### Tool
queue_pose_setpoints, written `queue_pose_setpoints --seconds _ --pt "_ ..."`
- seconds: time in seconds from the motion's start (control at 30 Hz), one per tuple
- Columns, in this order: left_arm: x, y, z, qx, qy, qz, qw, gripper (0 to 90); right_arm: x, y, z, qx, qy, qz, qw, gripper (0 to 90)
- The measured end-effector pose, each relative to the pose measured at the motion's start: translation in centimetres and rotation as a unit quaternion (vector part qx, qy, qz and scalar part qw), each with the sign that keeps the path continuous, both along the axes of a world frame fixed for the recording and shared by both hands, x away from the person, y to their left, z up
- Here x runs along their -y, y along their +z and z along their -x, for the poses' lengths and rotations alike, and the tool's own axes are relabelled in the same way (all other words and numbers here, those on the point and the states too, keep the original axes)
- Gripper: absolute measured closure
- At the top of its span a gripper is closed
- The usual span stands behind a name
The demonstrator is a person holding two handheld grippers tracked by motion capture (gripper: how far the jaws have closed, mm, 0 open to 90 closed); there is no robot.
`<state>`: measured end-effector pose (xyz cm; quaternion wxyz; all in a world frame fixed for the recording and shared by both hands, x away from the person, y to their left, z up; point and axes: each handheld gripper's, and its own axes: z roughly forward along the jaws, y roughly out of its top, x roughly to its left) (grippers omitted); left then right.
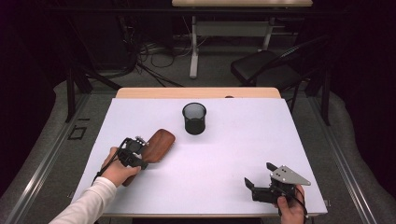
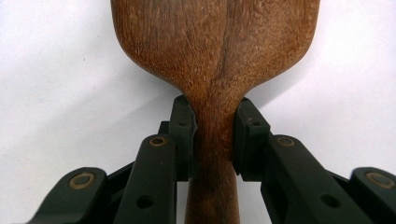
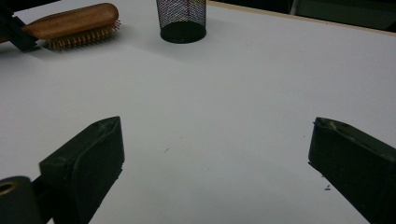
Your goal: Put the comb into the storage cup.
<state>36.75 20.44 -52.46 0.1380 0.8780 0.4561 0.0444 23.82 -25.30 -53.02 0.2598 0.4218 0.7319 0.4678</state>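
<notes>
Black mesh cup (image 1: 194, 118) stands above centre in the high view, its inside dark and unreadable; the left gripper (image 1: 140, 156) clamps the wooden hairbrush (image 1: 159, 144) lower left. In the left gripper view, the pads pinch its neck. In the right gripper view, the right gripper (image 3: 217, 154) gapes over bare table (image 3: 233, 93).

The right claw (image 3: 217, 154) is spreading its two black jaws wide over bare white tabletop (image 3: 224, 93), nothing lying between them. Far ahead and to its left, a wooden hairbrush (image 3: 74, 23) is lying bristles down, with a black mesh cup (image 3: 181, 19) standing just beside it.
</notes>
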Motion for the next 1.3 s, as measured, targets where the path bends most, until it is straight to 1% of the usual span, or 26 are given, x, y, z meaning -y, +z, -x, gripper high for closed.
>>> queue_pose_setpoints --seconds 0.1,0.13,0.17,0.37,0.4,0.5,0.53,0.6,0.67,0.73,0.8,0.9,1.0,1.13,1.2,1.23,1.3 --pt "-0.3 0.0 0.0 0.003 0.004 0.011 0.9999 72.8 0.0 0.0 0.0 0.000 0.000 0.000 1.0000 3.2" --pt "-0.4 0.1 0.1 0.002 0.008 0.018 0.9998 72.8 0.0 0.0 0.0 0.000 0.000 0.000 1.0000 3.2" --pt "-0.5 0.0 0.1 0.005 0.012 0.024 0.9996 72.8 0.0 0.0 0.0 0.000 0.000 0.000 1.0000 3.3" --pt "-1.2 0.1 0.2 0.010 0.022 0.046 0.9987 72.8 0.0 0.0 0.0 0.000 0.000 0.000 1.0000 3.3" --pt "-1.3 0.1 0.2 0.009 0.022 0.046 0.9987 72.7 0.0 0.0 0.0 -0.001 0.000 0.000 1.0000 3.2" --pt "-1.6 0.1 0.3 0.011 0.029 0.060 0.9977 72.7 0.0 0.0 0.0 -0.002 0.000 0.001 1.0000 3.3" --pt "-1.7 0.2 0.3 0.011 0.027 0.063 0.9976 72.8 -0.1 0.0 0.0 -0.002 0.000 0.000 1.0000 3.3" --pt "-1.8 0.3 0.4 0.016 0.032 0.069 0.9970 72.7 -0.1 0.0 0.0 -0.002 0.000 0.001 1.0000 3.3" --pt "-1.9 0.4 0.5 0.026 0.035 0.072 0.9964 72.7 0.0 0.0 0.0 -0.002 0.000 0.001 1.0000 3.3" --pt "-2.1 0.7 0.5 0.033 0.038 0.080 0.9955 72.7 0.0 0.0 0.0 -0.001 0.000 0.001 1.0000 3.2" --pt "-2.3 0.9 0.5 0.043 0.046 0.090 0.9939 72.7 0.0 0.0 0.0 -0.002 0.000 0.000 1.0000 3.3" --pt "-2.5 1.2 0.6 0.053 0.053 0.106 0.9916 72.8 -0.1 0.0 0.0 -0.001 0.000 0.001 1.0000 3.3" --pt "-2.6 1.4 0.7 0.069 0.055 0.113 0.9897 72.8 -0.1 0.0 0.0 -0.002 0.000 0.000 1.0000 3.3" --pt "-2.8 1.7 0.8 0.089 0.062 0.127 0.9860 72.8 -0.1 0.0 0.0 -0.002 0.000 0.000 1.0000 3.3" --pt "-2.8 1.8 0.9 0.103 0.066 0.132 0.9836 72.7 -0.1 0.0 0.0 -0.002 0.001 0.001 1.0000 3.3" --pt "-2.8 1.9 0.9 0.108 0.065 0.134 0.9829 72.7 -0.1 -0.1 0.0 -0.002 0.001 0.001 1.0000 3.3" --pt "-2.8 2.1 1.0 0.121 0.066 0.139 0.9807 72.7 -0.1 0.0 0.0 -0.002 0.001 0.001 1.0000 3.2"
